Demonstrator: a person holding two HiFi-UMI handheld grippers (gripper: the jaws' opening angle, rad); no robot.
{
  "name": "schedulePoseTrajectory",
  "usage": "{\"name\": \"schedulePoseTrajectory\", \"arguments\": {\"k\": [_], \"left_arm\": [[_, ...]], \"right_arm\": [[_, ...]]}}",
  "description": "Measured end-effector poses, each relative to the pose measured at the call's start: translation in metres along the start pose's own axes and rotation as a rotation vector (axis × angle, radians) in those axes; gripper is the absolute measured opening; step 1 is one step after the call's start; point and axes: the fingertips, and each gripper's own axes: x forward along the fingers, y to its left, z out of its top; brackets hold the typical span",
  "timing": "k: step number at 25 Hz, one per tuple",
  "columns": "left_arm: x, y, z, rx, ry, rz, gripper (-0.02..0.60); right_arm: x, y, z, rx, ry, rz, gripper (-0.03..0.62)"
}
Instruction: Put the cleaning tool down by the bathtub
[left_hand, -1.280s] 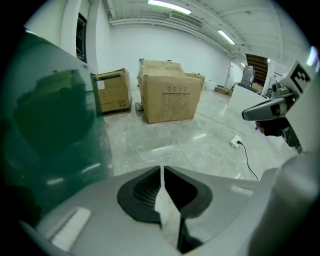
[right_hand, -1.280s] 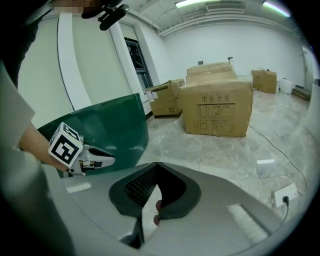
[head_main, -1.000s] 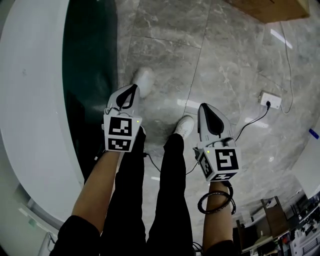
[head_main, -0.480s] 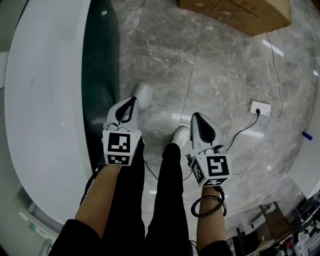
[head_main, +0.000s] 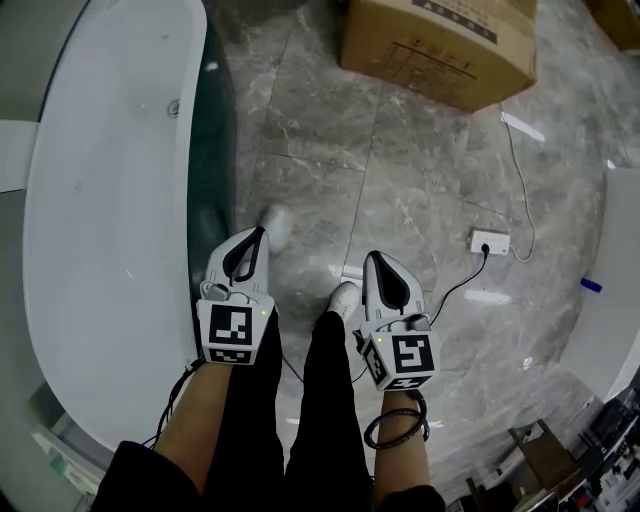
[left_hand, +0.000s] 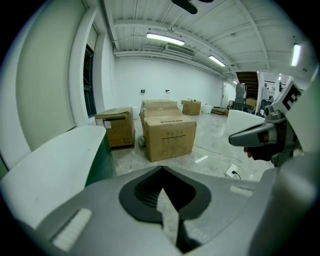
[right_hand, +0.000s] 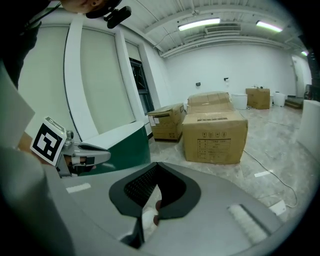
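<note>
No cleaning tool shows in any view. The white bathtub (head_main: 110, 200) with its dark green side (head_main: 212, 180) runs down the left of the head view. My left gripper (head_main: 258, 232) hangs beside the tub's green wall, shut and empty. My right gripper (head_main: 375, 257) is a little to its right over the marble floor, also shut with nothing in it. In the left gripper view the closed jaws (left_hand: 162, 167) point toward the tub rim (left_hand: 55, 160) and the right gripper (left_hand: 265, 137). In the right gripper view the closed jaws (right_hand: 159, 164) point past the left gripper (right_hand: 75, 150).
A large cardboard box (head_main: 440, 40) stands on the floor ahead, with more boxes (left_hand: 117, 125) behind it. A white power strip (head_main: 490, 241) with cables lies to the right. A white fixture (head_main: 612, 300) edges the far right. The person's white shoes (head_main: 343, 298) are under the grippers.
The head view has shifted forward, so the cardboard box and more of the tub now show. Both grippers sit lower in the view and closer together, still shut.
</note>
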Motion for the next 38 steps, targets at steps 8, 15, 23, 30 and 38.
{"name": "schedulePoseTrajectory", "arguments": {"k": [8,15,23,30,38], "left_arm": [[-0.037,0.006,0.048,-0.004,-0.062,0.035,0.0],[-0.069,0.002,0.086,0.022,-0.103,0.054,0.0],[-0.106,-0.008,0.114,0.055,-0.102,0.057,0.0],[-0.129,-0.009,0.149,0.022,-0.151,0.062,0.0],[-0.16,-0.014,0.181,0.013,-0.195,0.073,0.0]], "right_arm": [[-0.03,0.006,0.046,-0.005,-0.055,-0.019,0.023],[-0.059,0.008,0.086,-0.049,-0.088,-0.046,0.023],[-0.099,0.006,0.126,-0.029,-0.148,-0.079,0.023],[-0.126,0.008,0.159,-0.03,-0.197,-0.091,0.023],[-0.154,0.025,0.187,-0.063,-0.232,-0.062,0.023]]}}
